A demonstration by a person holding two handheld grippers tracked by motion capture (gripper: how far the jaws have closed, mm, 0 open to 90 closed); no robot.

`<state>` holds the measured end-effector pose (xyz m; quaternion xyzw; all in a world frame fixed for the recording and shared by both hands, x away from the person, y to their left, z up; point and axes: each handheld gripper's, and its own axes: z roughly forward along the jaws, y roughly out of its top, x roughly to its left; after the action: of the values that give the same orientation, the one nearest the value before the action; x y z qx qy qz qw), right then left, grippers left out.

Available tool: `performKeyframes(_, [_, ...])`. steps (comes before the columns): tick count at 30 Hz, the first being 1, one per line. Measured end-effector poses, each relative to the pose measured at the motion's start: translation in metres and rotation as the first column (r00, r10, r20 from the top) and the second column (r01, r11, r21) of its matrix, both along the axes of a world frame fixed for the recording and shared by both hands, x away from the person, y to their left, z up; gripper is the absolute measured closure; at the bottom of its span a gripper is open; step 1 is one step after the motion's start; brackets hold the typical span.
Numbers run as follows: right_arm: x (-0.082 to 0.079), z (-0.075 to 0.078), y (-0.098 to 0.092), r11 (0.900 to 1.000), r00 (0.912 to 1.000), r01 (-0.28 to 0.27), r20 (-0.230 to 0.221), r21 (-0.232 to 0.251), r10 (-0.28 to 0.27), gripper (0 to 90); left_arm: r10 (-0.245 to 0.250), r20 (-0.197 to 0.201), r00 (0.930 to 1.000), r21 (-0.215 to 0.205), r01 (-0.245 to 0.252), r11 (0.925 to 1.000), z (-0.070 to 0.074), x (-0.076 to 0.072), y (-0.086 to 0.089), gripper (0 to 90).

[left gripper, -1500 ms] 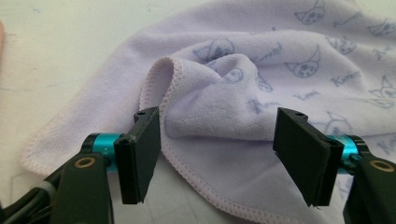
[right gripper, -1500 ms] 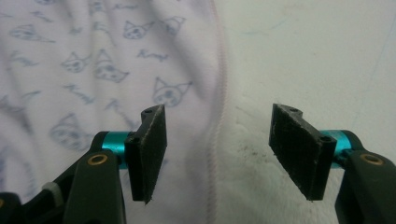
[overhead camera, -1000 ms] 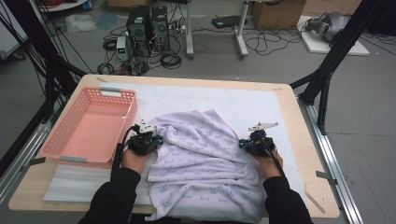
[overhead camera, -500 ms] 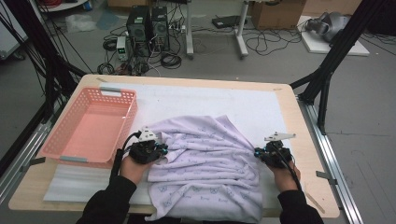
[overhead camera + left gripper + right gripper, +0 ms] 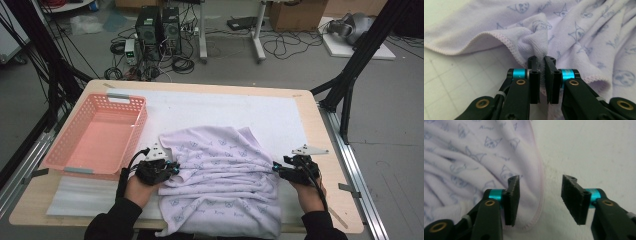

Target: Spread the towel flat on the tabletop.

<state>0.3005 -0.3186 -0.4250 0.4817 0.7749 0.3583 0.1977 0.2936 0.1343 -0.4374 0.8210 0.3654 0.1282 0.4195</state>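
Between the left gripper's [image 5: 541, 75] clenched jaws, a bunched fold of lilac towel [image 5: 579, 32], right gripper [image 5: 540, 200] just opened and released, towel hem lying under its spread jaws, towel spread between both grippers on white mat [image 5: 210, 107], pink basket [image 5: 97, 135] beyond the left gripper.

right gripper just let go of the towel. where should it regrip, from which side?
Probably the hemmed right edge of the towel, which lies flat on the mat between the right gripper's open jaws. Come in from the right, low, one jaw sliding under the hem. The left gripper is shut on a bunched fold opposite.
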Motion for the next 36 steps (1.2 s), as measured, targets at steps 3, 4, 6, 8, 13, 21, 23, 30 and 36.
performKeyframes(3, [0.007, 0.001, 0.003, 1.000, 1.0000, 0.001, 0.005, 0.000, -0.001, 46.3, 0.003, -0.021, 0.9998, 0.000, -0.003, 1.0000, 0.001, -0.006, 0.008, 83.6])
performKeyframes(4, [0.011, 0.001, 0.004, 1.000, 1.0000, 0.004, 0.004, 0.001, -0.004, 46.2, 0.006, -0.026, 0.9996, -0.003, -0.006, 1.0000, 0.001, -0.009, 0.010, 84.0])
performKeyframes(6, [0.019, 0.000, 0.006, 1.000, 0.9999, 0.010, 0.007, 0.012, -0.010, 46.2, 0.004, -0.033, 0.9994, 0.002, -0.004, 1.0000, 0.000, -0.013, 0.015, 84.1])
performKeyframes(8, [0.028, -0.002, 0.010, 0.999, 0.9999, 0.016, 0.001, 0.030, -0.016, 46.2, 0.006, -0.052, 0.9986, 0.000, -0.006, 1.0000, -0.001, -0.018, 0.019, 84.0])
performKeyframes(13, [0.047, -0.004, 0.032, 0.998, 0.9999, -0.013, -0.010, 0.056, 0.013, 46.2, 0.005, -0.074, 0.9972, -0.014, -0.006, 0.9999, -0.001, -0.020, 0.023, 83.0])
performKeyframes(21, [0.064, -0.016, 0.050, 0.997, 0.9937, -0.080, -0.079, -0.004, 0.080, 81.0, 0.127, -0.011, 0.9919, -0.077, -0.127, 0.9888, 0.002, -0.005, 0.026, 48.6])
performKeyframes(23, [0.057, -0.013, 0.051, 0.989, 0.9875, -0.139, -0.082, -0.051, 0.134, 83.6, 0.151, 0.003, 0.9885, -0.087, -0.150, 0.9848, 0.004, 0.001, 0.026, 45.2])
performKeyframes(30, [0.020, -0.005, 0.023, 0.987, 0.9883, -0.147, -0.053, -0.072, 0.143, 83.6, 0.183, -0.001, 0.9831, -0.105, -0.182, 0.9777, -0.001, 0.023, 0.022, 41.6])
performKeyframes(36, [-0.015, -0.005, 0.003, 0.988, 0.9870, -0.148, -0.072, -0.055, 0.144, 83.6, 0.189, 0.002, 0.9821, -0.108, -0.187, 0.9763, -0.006, 0.030, 0.018, 41.5])
